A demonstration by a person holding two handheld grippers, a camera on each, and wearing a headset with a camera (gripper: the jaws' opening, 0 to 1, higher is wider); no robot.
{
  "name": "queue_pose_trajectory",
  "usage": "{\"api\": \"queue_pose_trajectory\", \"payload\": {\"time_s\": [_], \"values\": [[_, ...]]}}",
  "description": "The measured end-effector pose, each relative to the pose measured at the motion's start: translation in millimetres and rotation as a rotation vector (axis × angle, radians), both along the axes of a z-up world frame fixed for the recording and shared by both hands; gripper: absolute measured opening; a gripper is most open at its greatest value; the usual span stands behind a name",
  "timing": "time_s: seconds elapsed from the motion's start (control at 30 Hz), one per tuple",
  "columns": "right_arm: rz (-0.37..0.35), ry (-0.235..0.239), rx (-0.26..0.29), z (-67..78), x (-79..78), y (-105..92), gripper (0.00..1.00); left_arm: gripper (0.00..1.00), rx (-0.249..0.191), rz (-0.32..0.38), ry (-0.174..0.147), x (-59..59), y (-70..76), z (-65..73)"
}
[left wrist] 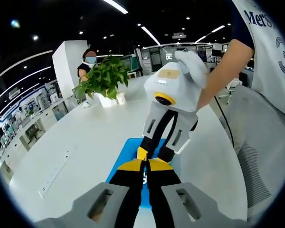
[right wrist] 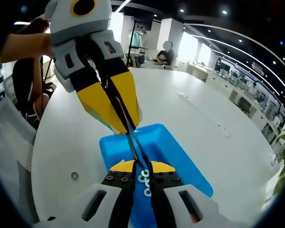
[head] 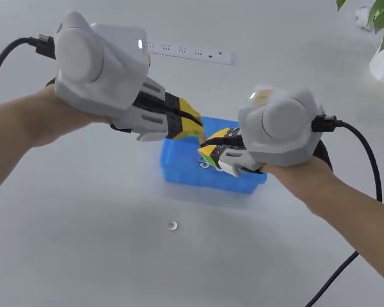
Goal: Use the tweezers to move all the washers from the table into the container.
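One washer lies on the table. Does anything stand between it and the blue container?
Nothing visible does. The washer lies on the bare table in front of the near wall of the container, apart from it, with open tabletop between them.

Tweezers (right wrist: 135, 147) are gripped from upper left by the left hand-held gripper (right wrist: 125, 127) and at bottom centre by the right hand-held gripper (right wrist: 142, 167), over a blue container (right wrist: 180, 164) holding washers (right wrist: 145, 183).
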State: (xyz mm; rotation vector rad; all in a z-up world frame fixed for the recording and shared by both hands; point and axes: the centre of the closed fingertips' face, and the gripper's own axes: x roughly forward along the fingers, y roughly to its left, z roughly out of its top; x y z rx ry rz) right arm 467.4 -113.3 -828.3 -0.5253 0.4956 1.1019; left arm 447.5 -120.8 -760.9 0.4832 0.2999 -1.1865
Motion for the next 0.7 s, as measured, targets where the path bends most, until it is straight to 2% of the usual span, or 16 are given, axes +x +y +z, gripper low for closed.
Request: {"api": "queue_pose_trajectory", "payload": {"time_s": [0.3,0.4,0.5,0.7], "values": [[0.071,-0.074,-0.006,22.1,-14.8,7.2,0.13,0.05,0.004,-0.023,-0.03,-14.6,4.1,19.1],[0.116,-0.097,-0.007,29.7,-25.6,9.4,0.13,0.05,0.005,-0.046,-0.036,-25.0,3.1,26.9],[0.157,-0.099,0.001,34.3,-38.4,10.7,0.13,0.05,-0.004,-0.079,-0.027,-39.7,1.8,32.6],[0.205,-0.094,0.011,37.0,-63.0,10.5,0.13,0.05,-0.015,-0.117,-0.008,-62.1,0.0,35.4]]}}
